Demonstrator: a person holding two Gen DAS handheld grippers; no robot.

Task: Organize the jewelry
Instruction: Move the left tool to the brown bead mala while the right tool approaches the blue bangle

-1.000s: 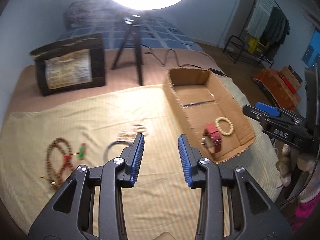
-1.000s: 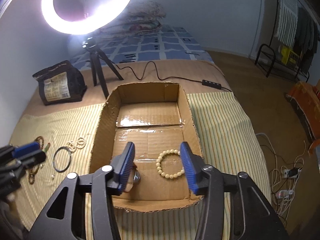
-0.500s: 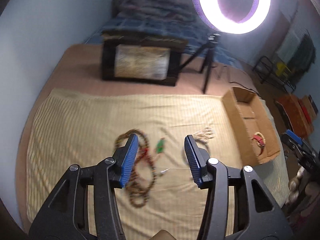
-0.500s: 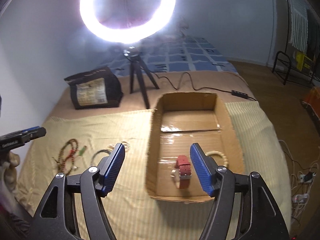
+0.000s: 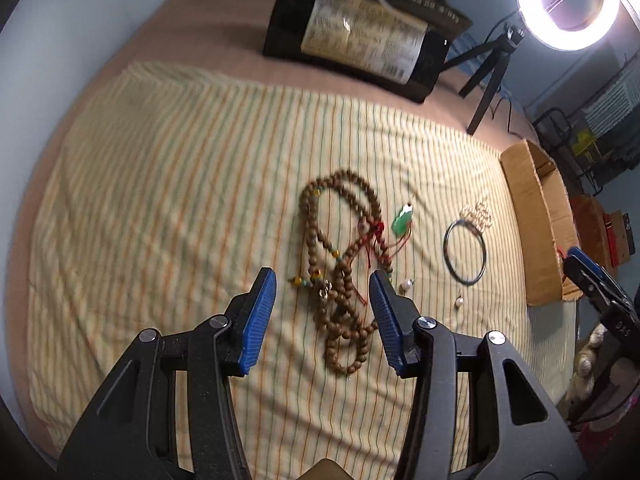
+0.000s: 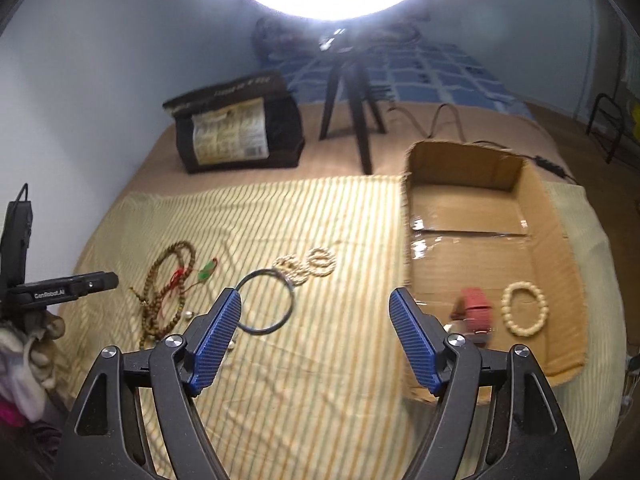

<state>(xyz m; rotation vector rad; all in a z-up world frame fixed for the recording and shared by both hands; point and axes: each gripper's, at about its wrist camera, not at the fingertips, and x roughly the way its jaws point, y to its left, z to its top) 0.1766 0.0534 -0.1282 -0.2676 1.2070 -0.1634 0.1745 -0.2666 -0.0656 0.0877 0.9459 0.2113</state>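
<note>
Bed [image 6: 168, 148], tan sheet, carrying a striped yellow cloth [image 5: 180, 184] spread over its near part. Lying on the cloth: brown bead necklace [image 5: 340, 264] tangled with red cord; green pendant [image 5: 403, 220] just beside it; dark bangle [image 5: 466, 254]; pale bead strand [image 6: 308, 264] touching the bangle's far edge; two loose pearls [image 5: 407, 286]; cardboard box [image 6: 556, 216] sitting at the right. Standing beyond the cloth on the sheet: black bag [image 6: 236, 128] and tripod [image 6: 352, 92].

- left gripper [image 5: 322, 298]: pitched steeply down, blue fingers [image 5: 256, 320] apart, nothing between them
- right gripper [image 6: 316, 340]: tilted down, jaws just widening, empty
</note>
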